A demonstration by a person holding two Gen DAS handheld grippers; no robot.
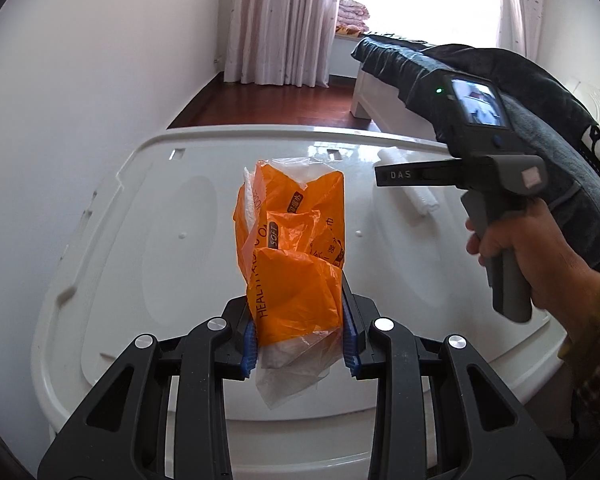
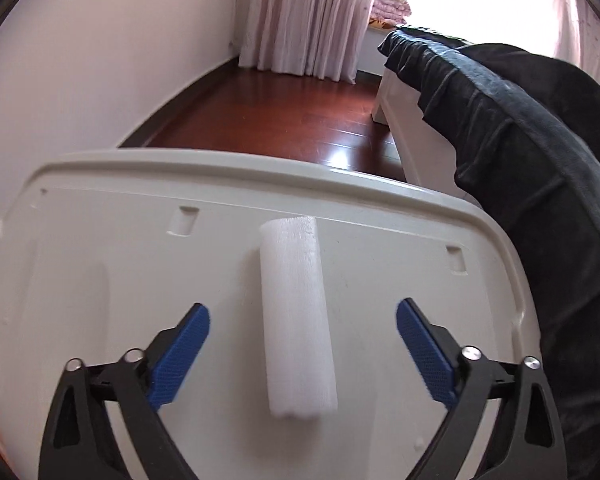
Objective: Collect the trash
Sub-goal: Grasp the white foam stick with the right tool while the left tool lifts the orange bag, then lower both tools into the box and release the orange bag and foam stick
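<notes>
One orange wrapper (image 1: 296,248) reads "SOFT", "HEALTHY".

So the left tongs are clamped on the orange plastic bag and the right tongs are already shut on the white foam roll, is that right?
Not quite. The left tongs do clamp the orange plastic bag, but the right wrist view shows the right tongs open, fingers on either side of the white foam roll, not touching it.

**White roll between spread fingers**

The right gripper (image 2: 302,354) stands wide open over the white lid (image 2: 100,264). Its blue pads (image 2: 180,356) sit at 7 and 5 o'clock. Between them lies a white foam roll (image 2: 296,320), running toward 12 o'clock and touching neither pad. A dark blanket (image 2: 540,160) fills 2 to 4 o'clock. Wooden floor (image 2: 280,116) and pink curtains (image 2: 308,12) show at 12.
</notes>
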